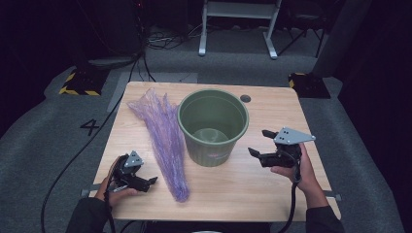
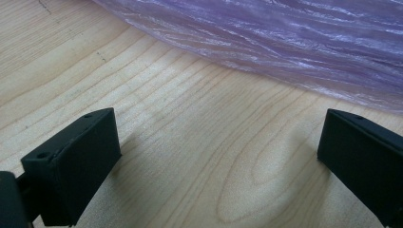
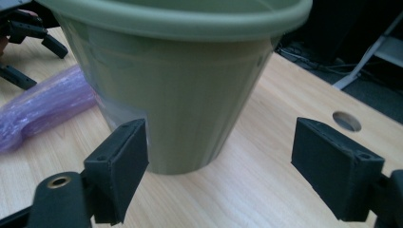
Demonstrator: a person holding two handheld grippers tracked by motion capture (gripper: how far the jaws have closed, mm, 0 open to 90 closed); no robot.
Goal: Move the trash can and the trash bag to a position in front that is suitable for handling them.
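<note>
My left hand-held gripper [image 1: 151,180] rests low at the tabletop's seven o'clock corner, jaws spread wide and holding nothing; in the left gripper view bare wood lies between them. Just beyond the jaw tips, at about twelve o'clock from them, lies the crinkled purple plastic bag [image 2: 285,42], flat on the wood and not touched. In the high view the bag runs from a narrow end near six o'clock up to a fanned end near eleven o'clock.

My right hand-held gripper [image 1: 259,143] hovers at the tabletop's four o'clock side, jaws also wide apart and empty, pointing toward nine o'clock at the green plastic bucket [image 1: 213,125]. The bucket stands upright at the tabletop's [image 1: 272,189] centre, just beside the bag. A round cable hole [image 1: 245,98] sits near one o'clock behind the bucket.
</note>
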